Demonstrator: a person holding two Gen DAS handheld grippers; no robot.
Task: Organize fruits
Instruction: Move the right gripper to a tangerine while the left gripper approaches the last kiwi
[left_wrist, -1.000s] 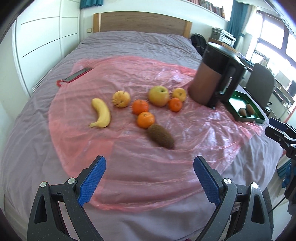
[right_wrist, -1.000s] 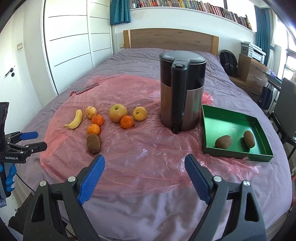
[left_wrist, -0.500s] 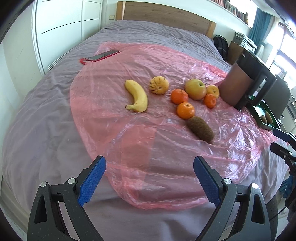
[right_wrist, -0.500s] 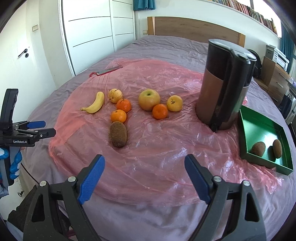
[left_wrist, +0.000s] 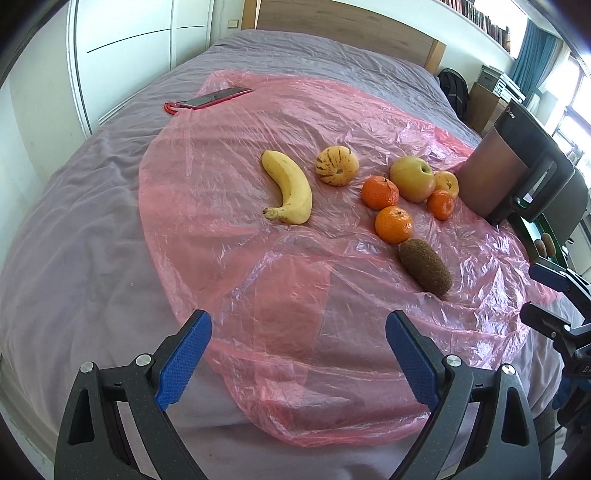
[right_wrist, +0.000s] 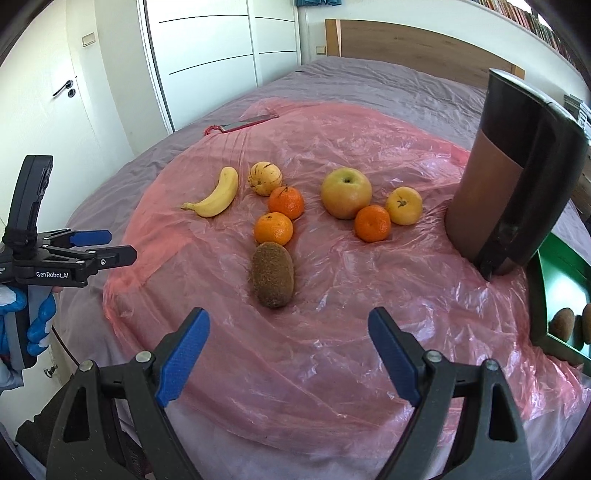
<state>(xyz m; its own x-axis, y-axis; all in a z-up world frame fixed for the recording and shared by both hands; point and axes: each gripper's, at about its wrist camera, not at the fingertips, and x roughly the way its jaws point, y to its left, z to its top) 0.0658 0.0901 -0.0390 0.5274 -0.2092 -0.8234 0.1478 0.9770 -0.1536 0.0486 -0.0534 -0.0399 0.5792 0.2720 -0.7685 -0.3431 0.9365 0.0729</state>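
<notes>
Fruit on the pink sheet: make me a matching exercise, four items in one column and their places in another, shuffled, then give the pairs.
Things:
1. banana
2. kiwi on the sheet
3. green tray
4. red phone

Places:
A. far edge of the pink sheet
B. right of the kettle, holding two kiwis
C. leftmost of the fruit
D. nearest the right gripper, below a mandarin

Pairs: 1-C, 2-D, 3-B, 4-A

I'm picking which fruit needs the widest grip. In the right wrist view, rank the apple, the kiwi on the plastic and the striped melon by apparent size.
1. Kiwi, though it lies nearest the camera, so unsure against the apple.
2. Apple.
3. Striped melon, farthest back.
</notes>
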